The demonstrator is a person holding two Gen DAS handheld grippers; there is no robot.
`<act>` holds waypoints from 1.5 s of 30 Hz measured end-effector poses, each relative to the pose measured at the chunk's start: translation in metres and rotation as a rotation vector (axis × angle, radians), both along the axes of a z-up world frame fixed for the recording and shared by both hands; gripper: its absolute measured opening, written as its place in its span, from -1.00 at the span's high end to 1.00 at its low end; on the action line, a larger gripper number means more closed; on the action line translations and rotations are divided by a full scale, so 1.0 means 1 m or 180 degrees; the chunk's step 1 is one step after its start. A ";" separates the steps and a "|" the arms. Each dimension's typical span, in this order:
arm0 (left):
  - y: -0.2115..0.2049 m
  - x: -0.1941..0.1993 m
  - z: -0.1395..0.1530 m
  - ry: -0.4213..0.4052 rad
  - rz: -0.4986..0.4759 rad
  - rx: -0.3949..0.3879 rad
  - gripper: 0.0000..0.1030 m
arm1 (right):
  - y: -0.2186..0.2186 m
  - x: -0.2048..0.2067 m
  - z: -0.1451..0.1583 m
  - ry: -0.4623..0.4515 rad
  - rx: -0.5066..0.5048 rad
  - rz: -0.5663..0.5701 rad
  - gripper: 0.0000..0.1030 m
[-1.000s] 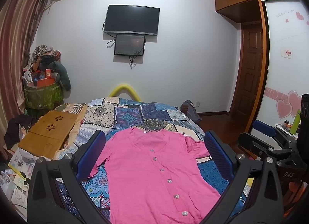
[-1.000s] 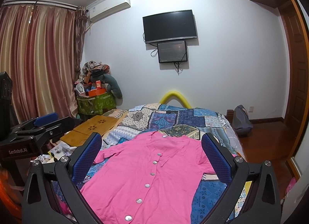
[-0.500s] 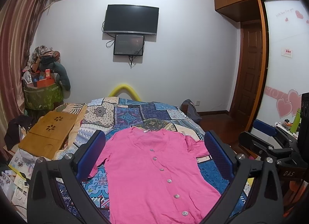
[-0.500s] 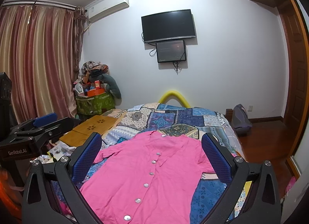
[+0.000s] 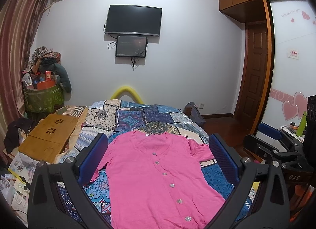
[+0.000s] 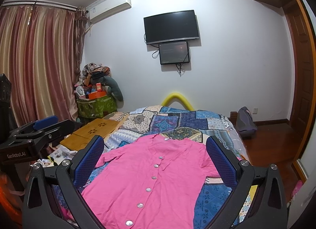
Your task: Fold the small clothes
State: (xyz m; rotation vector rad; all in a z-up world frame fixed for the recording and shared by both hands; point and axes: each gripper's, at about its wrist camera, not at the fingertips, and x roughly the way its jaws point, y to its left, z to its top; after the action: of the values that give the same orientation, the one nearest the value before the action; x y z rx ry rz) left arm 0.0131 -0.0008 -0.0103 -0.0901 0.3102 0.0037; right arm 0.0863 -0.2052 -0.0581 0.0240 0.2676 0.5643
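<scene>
A pink short-sleeved shirt (image 5: 158, 173) with a row of white buttons lies spread flat, front up, on the patchwork bedspread (image 5: 138, 116). It also shows in the right wrist view (image 6: 150, 177). My left gripper (image 5: 158, 156) is open and empty, held above the near part of the shirt. My right gripper (image 6: 155, 156) is open and empty too, above the shirt. The right gripper shows at the right edge of the left wrist view (image 5: 276, 146). The left gripper shows at the left edge of the right wrist view (image 6: 37, 136).
A wooden lap tray (image 5: 49, 136) lies on the bed's left side, with papers (image 5: 19, 169) below it. A green basket piled with things (image 5: 43, 94) stands by the curtain. A bag (image 6: 246, 122) sits on the wooden floor right of the bed.
Both views have shifted very slightly; the grippers stay open and the shirt has not moved.
</scene>
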 end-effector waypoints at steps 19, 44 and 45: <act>0.004 0.017 -0.006 0.0086 0.0003 0.0020 -1.00 | 0.011 0.011 -0.006 0.0004 -0.0062 0.0046 -0.99; 0.184 0.186 -0.168 0.1992 0.0721 -0.0086 -0.74 | 0.057 0.189 -0.083 0.1009 -0.0618 0.0374 -0.43; 0.185 0.191 -0.183 0.2131 0.0645 -0.0110 -0.65 | 0.060 0.193 -0.091 0.1079 -0.0647 0.0392 -0.35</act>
State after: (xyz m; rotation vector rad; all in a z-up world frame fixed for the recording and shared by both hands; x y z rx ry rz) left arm 0.2040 0.1841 -0.1933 -0.1536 0.9692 0.2334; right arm 0.2793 -0.1454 -0.1490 -0.0951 0.6590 0.6523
